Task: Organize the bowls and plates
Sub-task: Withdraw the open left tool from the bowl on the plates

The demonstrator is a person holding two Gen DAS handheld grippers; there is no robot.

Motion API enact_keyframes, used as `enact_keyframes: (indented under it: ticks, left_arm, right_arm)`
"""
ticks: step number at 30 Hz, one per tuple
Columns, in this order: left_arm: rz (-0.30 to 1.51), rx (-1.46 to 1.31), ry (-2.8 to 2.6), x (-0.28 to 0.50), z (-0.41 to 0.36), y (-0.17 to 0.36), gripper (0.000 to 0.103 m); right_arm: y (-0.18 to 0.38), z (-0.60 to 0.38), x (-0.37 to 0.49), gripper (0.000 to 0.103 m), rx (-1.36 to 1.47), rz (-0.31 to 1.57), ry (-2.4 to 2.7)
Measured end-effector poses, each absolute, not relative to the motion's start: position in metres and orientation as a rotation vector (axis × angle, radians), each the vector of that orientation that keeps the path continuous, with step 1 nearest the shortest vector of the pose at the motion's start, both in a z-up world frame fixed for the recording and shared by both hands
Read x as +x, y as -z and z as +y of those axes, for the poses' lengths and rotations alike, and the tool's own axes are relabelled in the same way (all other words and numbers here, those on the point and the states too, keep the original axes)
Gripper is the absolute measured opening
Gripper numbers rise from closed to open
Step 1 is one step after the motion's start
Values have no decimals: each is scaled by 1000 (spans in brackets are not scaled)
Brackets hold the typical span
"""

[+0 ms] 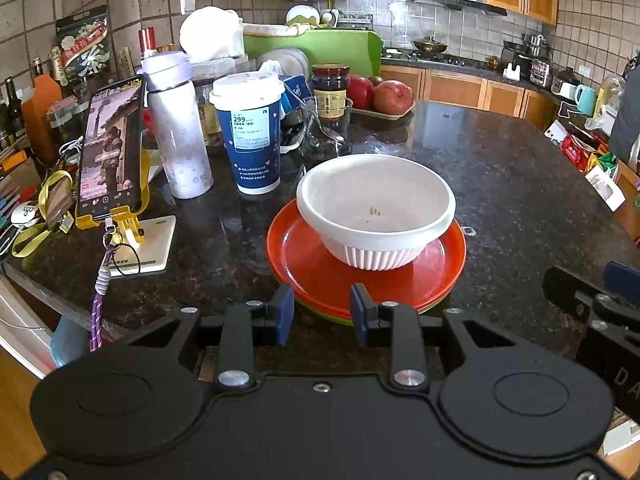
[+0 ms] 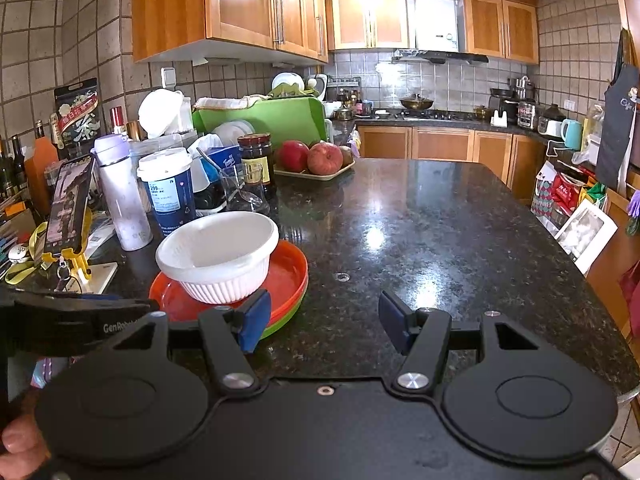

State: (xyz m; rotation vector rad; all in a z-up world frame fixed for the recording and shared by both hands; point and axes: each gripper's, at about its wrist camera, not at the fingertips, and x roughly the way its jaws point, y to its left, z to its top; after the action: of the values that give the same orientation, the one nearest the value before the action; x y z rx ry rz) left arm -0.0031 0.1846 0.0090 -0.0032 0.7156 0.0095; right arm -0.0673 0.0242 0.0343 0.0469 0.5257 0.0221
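Observation:
A white ribbed bowl (image 1: 376, 216) stands in an orange plate (image 1: 308, 272), stacked on a green plate (image 1: 320, 314), on the dark granite counter (image 1: 500, 208). My left gripper (image 1: 321, 314) is open, its blue fingertips just in front of the stack's near rim, with nothing between them. In the right wrist view the bowl (image 2: 218, 258) and orange plate (image 2: 288, 276) over the green plate (image 2: 286, 322) lie to the left. My right gripper (image 2: 324, 326) is wide open and empty, its left fingertip beside the stack's edge.
A blue paper cup (image 1: 250, 132), a white bottle (image 1: 176, 128), a phone on a yellow stand (image 1: 110, 152), a jar (image 1: 330, 90) and a glass with a spoon (image 1: 326, 124) crowd the counter's far left. A tray of apples (image 1: 384, 100) sits behind.

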Motion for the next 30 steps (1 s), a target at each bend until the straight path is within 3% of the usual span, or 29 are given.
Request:
enact_keyframes:
  ticks: [30]
  left_arm:
    - [744, 6, -16, 8, 191, -4, 41]
  right_arm:
    - [-33, 25, -55, 62, 37, 545, -38]
